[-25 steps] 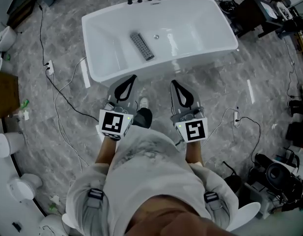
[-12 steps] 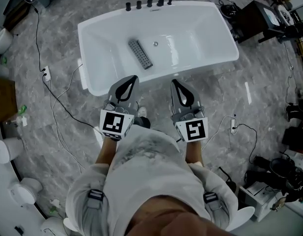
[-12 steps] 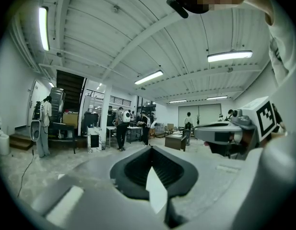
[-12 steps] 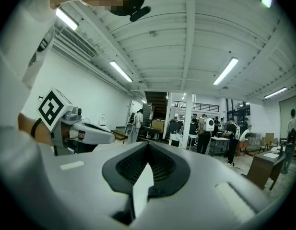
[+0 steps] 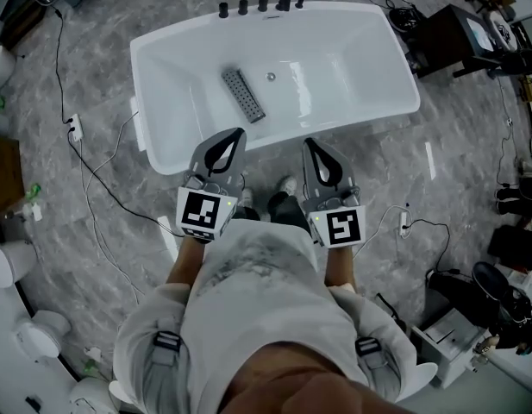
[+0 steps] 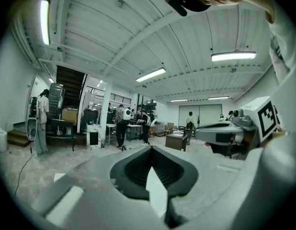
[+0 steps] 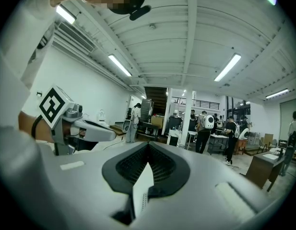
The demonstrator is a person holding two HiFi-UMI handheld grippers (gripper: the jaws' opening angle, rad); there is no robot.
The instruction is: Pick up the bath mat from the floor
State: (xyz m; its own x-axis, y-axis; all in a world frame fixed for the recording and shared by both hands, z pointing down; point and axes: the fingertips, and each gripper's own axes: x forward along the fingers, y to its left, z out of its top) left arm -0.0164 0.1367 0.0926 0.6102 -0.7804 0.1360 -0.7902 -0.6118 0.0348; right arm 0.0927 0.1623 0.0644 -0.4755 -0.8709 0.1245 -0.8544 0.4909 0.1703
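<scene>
No bath mat shows on the grey marble floor in any view. In the head view my left gripper and right gripper are held side by side at waist height, pointing toward the near rim of a white bathtub. Both are shut with nothing between the jaws. The left gripper view shows its jaws meeting at the tip against an open hall. In the right gripper view the right gripper looks the same. A small grey ribbed strip lies inside the tub.
Black taps line the tub's far rim. Cables and a power strip cross the floor at left; another cable runs at right. Black equipment stands at right. White fixtures sit lower left. Several people stand far off.
The person has stepped toward the tub with both grippers; the tub now sits nearer the gripper tips and further left in the head view. Both shoes show between the grippers.
</scene>
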